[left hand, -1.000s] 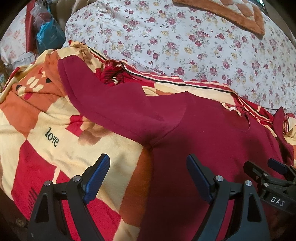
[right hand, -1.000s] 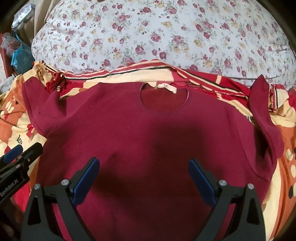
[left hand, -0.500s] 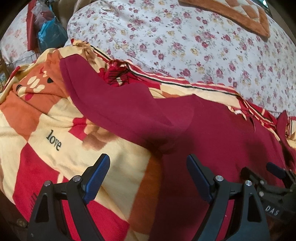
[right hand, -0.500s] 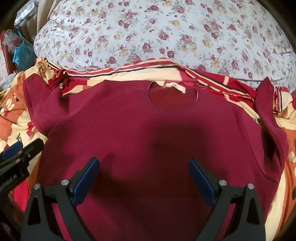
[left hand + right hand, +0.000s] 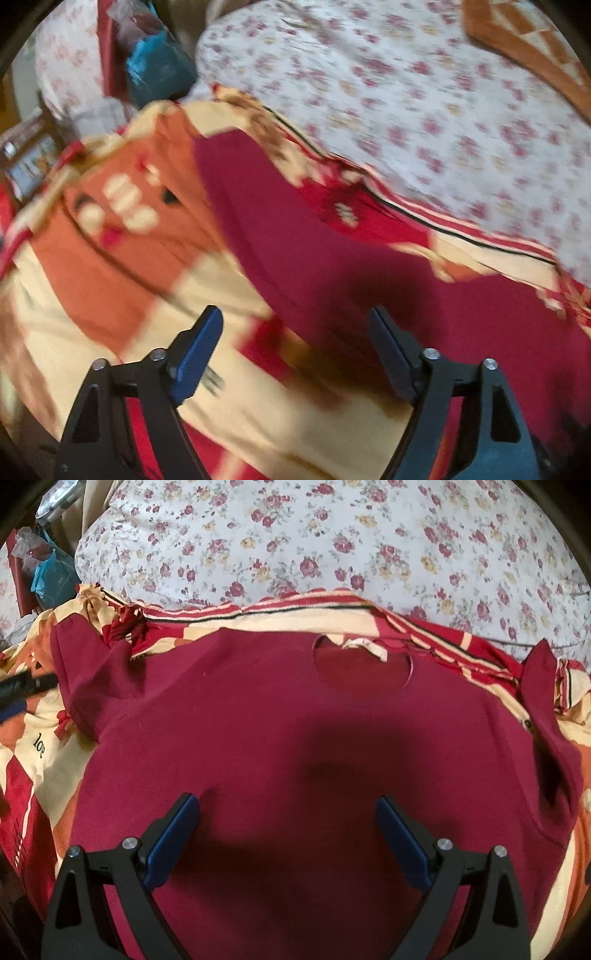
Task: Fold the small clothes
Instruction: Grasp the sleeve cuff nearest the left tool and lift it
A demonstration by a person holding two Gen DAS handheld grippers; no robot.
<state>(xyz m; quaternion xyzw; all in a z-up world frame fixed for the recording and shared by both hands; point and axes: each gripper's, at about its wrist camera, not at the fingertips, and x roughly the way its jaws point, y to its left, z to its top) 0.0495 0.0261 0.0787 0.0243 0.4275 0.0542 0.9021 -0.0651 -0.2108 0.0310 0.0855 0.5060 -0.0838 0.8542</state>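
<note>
A dark red sweatshirt (image 5: pixel 295 746) lies flat on a patterned blanket (image 5: pixel 26 768), neck hole with a cream label (image 5: pixel 364 648) at the far side. Its left sleeve (image 5: pixel 280 229) runs up and left across the blanket; its right sleeve (image 5: pixel 546 716) lies folded along the right edge. My right gripper (image 5: pixel 288 834) is open and empty above the shirt's body. My left gripper (image 5: pixel 295 347) is open and empty above the blanket, by the left sleeve's lower edge; this view is blurred. The left gripper also shows in the right wrist view (image 5: pixel 18 694) at the far left.
A flowered white quilt (image 5: pixel 332 542) bulges behind the blanket. An orange-brown cloth (image 5: pixel 535 48) lies on it at the top right. A blue plastic bag (image 5: pixel 155 70) and clutter sit at the back left, past the blanket's edge.
My left gripper has moved left and forward, off the shirt's body toward the left sleeve. The right gripper has shifted a little left; the neck hole sits further right in its view.
</note>
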